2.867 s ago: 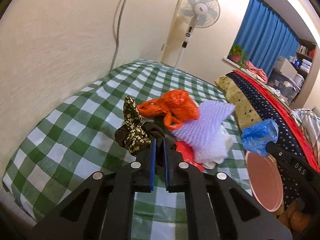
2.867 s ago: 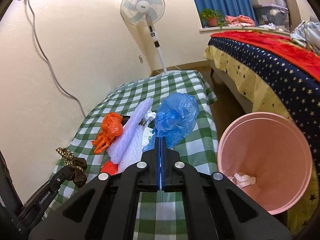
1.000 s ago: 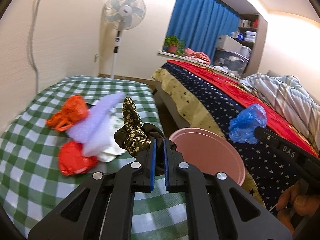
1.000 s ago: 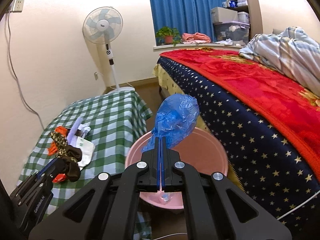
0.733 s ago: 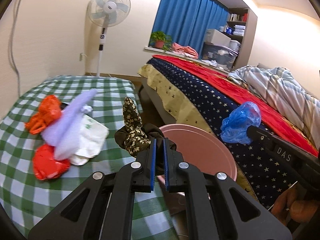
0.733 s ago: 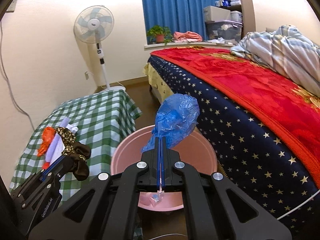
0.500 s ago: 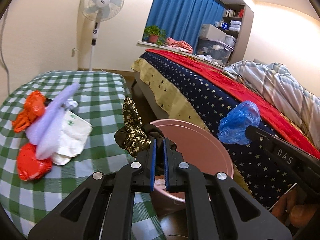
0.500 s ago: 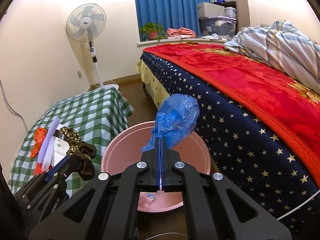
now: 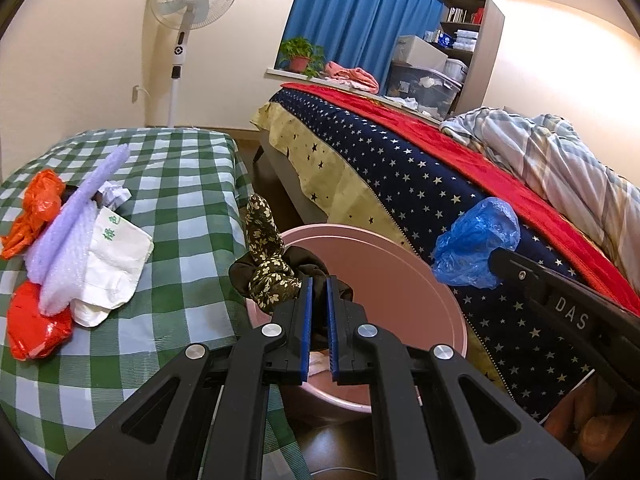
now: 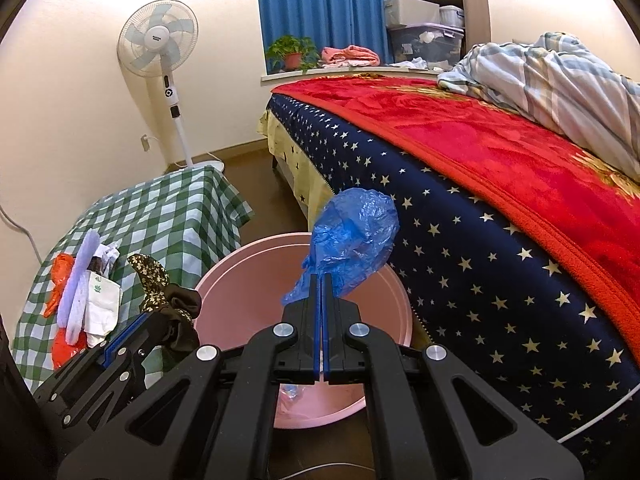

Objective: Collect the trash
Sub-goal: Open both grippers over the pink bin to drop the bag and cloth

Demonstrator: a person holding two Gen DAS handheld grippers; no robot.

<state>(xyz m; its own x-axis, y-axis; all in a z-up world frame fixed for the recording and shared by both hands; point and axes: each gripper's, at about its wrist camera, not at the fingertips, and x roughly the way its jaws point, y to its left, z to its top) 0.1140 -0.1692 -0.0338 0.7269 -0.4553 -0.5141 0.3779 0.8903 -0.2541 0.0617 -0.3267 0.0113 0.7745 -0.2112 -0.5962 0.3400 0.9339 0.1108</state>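
My left gripper (image 9: 318, 280) is shut on a dark floral cloth scrap (image 9: 266, 264) and holds it above the left rim of the pink bin (image 9: 400, 280). My right gripper (image 10: 321, 278) is shut on a crumpled blue plastic bag (image 10: 354, 236), held above the middle of the pink bin (image 10: 240, 276). The bag also shows in the left wrist view (image 9: 476, 240), and the cloth scrap in the right wrist view (image 10: 160, 284). Some white and clear scraps lie in the bin's bottom.
A green checked table (image 9: 188, 184) left of the bin holds orange plastic bags (image 9: 36, 204), a lilac foam sheet (image 9: 68, 232), white paper (image 9: 116, 256) and a red wrapper (image 9: 34, 330). A bed with starred blue and red covers (image 10: 500, 200) stands right of the bin. A standing fan (image 10: 160, 48) is behind.
Both grippers have swung from the table toward the bin, carrying the cloth scrap and the blue bag. The bin now lies right beneath them.
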